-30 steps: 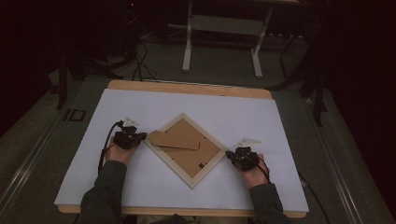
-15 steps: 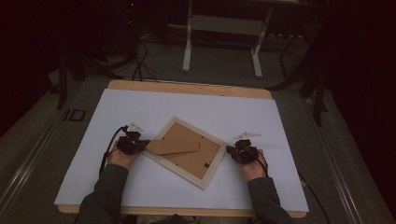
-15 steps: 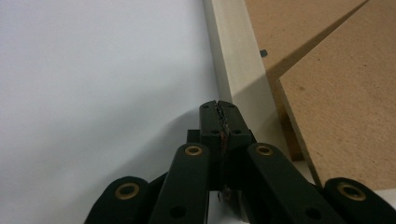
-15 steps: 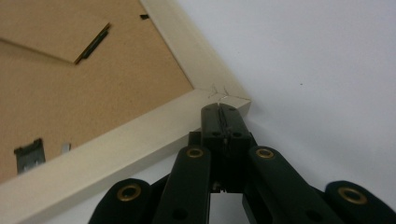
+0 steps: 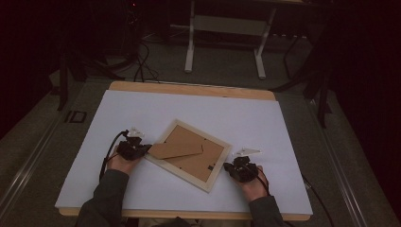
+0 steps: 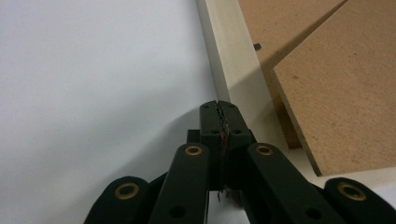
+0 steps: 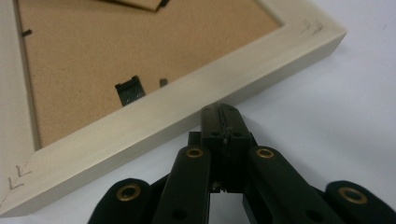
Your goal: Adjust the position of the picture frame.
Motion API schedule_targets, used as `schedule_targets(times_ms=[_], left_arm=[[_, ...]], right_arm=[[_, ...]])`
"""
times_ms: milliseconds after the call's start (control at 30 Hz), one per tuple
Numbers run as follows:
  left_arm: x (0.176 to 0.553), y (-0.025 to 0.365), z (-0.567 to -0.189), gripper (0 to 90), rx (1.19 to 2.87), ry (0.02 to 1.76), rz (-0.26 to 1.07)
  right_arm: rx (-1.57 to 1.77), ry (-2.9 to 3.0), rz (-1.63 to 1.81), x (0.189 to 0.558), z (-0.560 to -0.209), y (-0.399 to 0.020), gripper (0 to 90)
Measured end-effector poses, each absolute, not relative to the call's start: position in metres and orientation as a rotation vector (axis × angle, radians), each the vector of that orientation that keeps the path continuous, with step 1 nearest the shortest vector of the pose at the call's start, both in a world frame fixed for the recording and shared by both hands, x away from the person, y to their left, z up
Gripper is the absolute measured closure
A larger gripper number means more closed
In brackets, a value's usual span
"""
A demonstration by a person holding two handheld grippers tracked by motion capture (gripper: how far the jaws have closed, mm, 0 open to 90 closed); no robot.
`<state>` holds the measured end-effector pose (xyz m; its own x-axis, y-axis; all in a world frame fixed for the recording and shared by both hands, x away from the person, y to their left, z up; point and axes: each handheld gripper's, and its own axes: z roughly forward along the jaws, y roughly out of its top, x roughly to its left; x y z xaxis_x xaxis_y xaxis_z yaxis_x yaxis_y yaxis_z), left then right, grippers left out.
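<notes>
**A:** Nudging, by the look of it. Both tools press on the picture frame (image 5: 189,155), which lies face-down near the middle of the white table (image 5: 283,123), turned at an angle, its brown backing up and the easel stand (image 5: 176,150) folded across it. The left gripper (image 5: 134,147) sits at the frame's left corner, the right gripper (image 5: 239,169) at the right-hand rail.

**B:** Are they holding anything?

**A:** No. In the left gripper view its jaws are pressed together with nothing between them, the tip against the pale wooden rail (image 6: 231,60). The right gripper view shows the same: jaws together, tip touching the outer edge of the rail (image 7: 187,112).

**B:** So what could go wrong from here?

**A:** I'd judge slipping the main risk. A narrow closed tip on a smooth, upright wooden edge can ride up over the rail or skid along it if the push is off-square. Then the frame would spin more than wanted.

**B:** And the stand?

**A:** It overhangs the left corner, close to the left tool. A tip that climbs the rail could catch it and lever it up, or strain its hinge.

**B:** Anything else?

**A:** Uneven pushes from the two sides could slide the whole frame across the slick table towards its near edge.
</notes>
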<state>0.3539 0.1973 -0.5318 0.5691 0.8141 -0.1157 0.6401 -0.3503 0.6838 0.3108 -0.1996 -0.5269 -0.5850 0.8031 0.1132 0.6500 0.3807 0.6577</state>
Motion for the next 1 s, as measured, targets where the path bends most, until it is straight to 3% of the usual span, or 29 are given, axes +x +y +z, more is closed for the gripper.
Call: schedule_targets(times_ms=[1000], left_arm=[[0.337, 0.177, -0.531, 90.0, 2.068, 1.129, 0.277]], right_arm=[[1.417, 2.311, 0.973, 0.368, -0.526, -0.213, 90.0]])
